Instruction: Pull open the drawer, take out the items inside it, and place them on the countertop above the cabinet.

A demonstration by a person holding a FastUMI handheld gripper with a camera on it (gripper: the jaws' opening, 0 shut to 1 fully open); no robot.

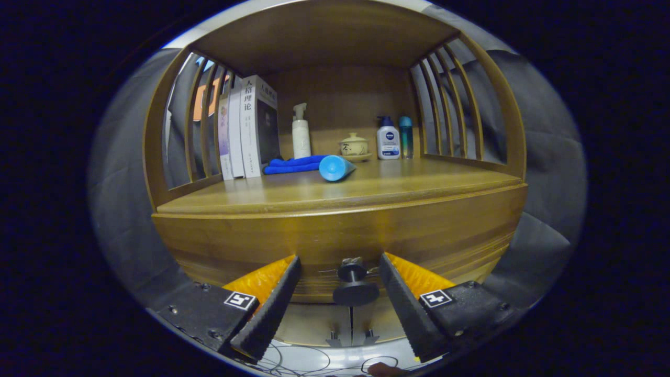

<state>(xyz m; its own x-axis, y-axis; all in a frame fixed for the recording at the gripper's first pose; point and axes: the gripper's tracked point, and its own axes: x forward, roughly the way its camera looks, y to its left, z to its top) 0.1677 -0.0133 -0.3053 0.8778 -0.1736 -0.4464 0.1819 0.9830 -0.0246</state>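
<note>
Left to right along the countertop (398, 183): books (250, 128) standing upright against the slatted left side, propped so as not to tip; a blue cloth (293, 164) folded flat just beside them; a white pump bottle (301, 133) upright behind the cloth; a blue tube (336, 167) lying on its side near the middle, cap end toward the camera; a lidded teacup (354, 145) on its saucer at the back; then a white-and-blue bottle (388, 139) and a slim teal bottle (405, 137) side by side near the right slats.

Below the top, the drawer (340, 235) front sits flush with the cabinet, closed or nearly so; contents hidden. Dark knob (353, 283) at its centre, between the fingers of the gripper (340, 293), which stand spread wide, one to each side of the knob, touching nothing — probably lined up that way to take the knob squarely.

Fits two stages: fingers arriving at the knob with items inside the drawer, or drawer shut again with some countertop pieces come from it. Cannot tell which.
</note>
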